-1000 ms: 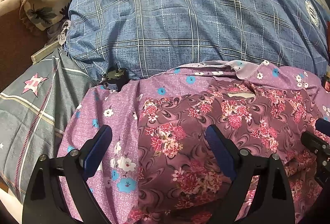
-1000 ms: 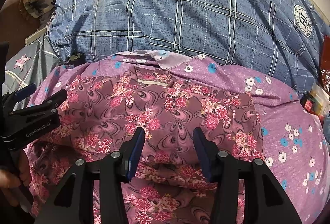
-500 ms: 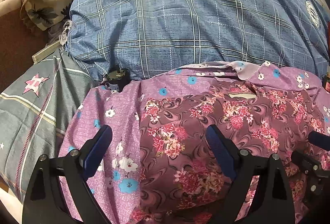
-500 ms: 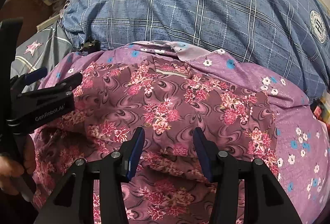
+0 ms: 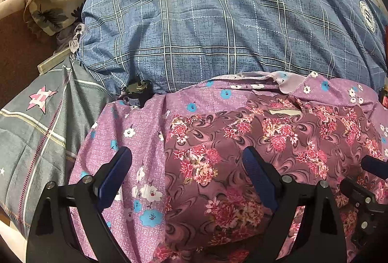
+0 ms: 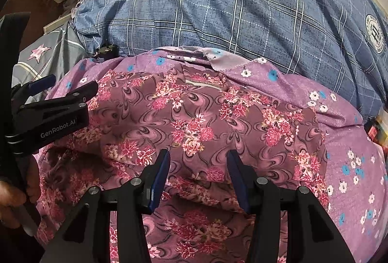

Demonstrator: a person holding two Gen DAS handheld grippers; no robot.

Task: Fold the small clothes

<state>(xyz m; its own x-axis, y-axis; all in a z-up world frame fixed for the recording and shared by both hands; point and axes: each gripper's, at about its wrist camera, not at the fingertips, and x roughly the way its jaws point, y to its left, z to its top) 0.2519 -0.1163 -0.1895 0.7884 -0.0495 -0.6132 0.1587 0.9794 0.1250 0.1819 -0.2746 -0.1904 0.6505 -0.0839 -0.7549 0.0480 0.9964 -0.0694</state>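
- Left hand-held gripper [image 5: 186,171]: jaws wide apart, above the maroon floral garment [image 5: 242,141].
- Right hand-held gripper [image 6: 197,175]: jaws half apart, nothing clamped, over the same garment.

I'm working over a bed covered by a grey sheet [image 5: 36,141] with pale stripes and a pink star. On it lies a plump blue checked quilt [image 5: 206,27] with round crests, filling the far side. In front of that a lilac cloth with small blue and white flowers [image 5: 135,132] is spread, touching the quilt's near edge (a small dark plug-like object [image 5: 137,92] sits at that seam). The maroon floral garment [image 6: 201,117] lies on the lilac cloth.
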